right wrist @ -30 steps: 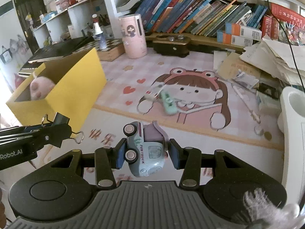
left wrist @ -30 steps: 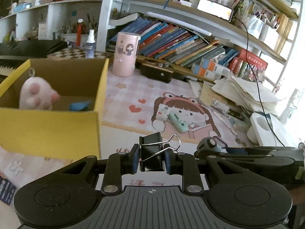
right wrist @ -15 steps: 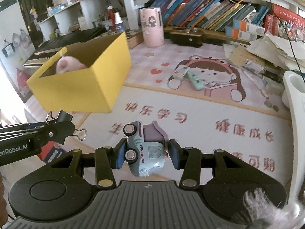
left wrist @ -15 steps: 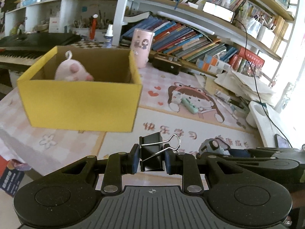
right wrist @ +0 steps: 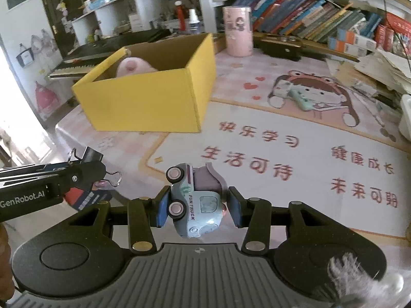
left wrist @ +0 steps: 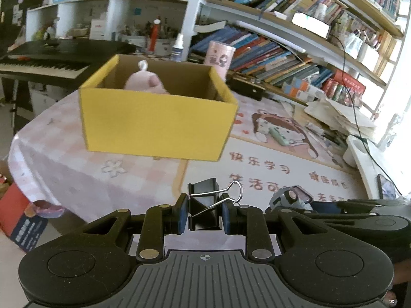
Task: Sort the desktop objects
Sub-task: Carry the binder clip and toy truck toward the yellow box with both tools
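In right gripper (right wrist: 198, 210): pale-blue toy truck (right wrist: 196, 202)

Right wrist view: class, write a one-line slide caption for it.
Right gripper clamps a toy truck short of the yellow box.

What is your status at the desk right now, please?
Left gripper shut on binder clip. Right gripper shut on toy truck. Yellow box ahead, path clear.

yellow box (left wrist: 156, 125), black binder clip (left wrist: 204, 206), pale blue toy truck (right wrist: 196, 205).
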`<state>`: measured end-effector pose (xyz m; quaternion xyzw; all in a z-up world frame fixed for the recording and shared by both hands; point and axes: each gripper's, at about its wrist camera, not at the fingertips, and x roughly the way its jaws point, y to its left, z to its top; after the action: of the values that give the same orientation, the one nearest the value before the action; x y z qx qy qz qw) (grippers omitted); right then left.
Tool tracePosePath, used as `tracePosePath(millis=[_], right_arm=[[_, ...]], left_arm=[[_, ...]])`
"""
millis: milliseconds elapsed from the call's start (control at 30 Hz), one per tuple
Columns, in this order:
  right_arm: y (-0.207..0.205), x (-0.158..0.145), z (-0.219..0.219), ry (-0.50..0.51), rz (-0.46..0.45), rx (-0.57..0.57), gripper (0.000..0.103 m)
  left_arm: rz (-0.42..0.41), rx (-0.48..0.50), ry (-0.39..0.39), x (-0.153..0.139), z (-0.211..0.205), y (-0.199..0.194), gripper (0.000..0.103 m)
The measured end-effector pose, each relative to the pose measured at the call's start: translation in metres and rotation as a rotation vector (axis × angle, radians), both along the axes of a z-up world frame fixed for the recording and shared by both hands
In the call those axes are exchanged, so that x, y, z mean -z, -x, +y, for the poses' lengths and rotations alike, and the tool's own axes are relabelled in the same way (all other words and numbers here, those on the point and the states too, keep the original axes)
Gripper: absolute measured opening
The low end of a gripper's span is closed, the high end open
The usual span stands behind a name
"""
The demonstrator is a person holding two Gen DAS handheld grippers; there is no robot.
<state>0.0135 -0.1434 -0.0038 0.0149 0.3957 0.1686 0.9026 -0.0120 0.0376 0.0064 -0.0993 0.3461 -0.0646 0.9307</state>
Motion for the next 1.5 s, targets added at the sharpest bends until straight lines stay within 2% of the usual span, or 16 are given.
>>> tracePosePath(millis=[400, 833, 1167, 1500], right_arm=[[0.004, -0.007, 0.042, 0.006, -0.026, -0.089, 0.043], [-0.004, -0.012, 0.062, 0.011, -0.032, -0.140, 0.043], [-0.031, -0.018, 0.063, -0.004, -0.047, -0.176, 0.043], [-0.088, -0.056, 0.052, -0.057, -0.163, -0.181, 0.043]], left_arm=[[-0.025, -0.084, 0.006, -0.003, 0.040, 0.020, 0.025], [-0.048, -0.125, 0.011, -0.012, 0.054, 0.019, 0.025], [-0.079, -0.153, 0.004, -0.024, 0.055, -0.005, 0.025], [-0.153, -0.155, -0.036, -0.049, 0.041, -0.050, 0.025]])
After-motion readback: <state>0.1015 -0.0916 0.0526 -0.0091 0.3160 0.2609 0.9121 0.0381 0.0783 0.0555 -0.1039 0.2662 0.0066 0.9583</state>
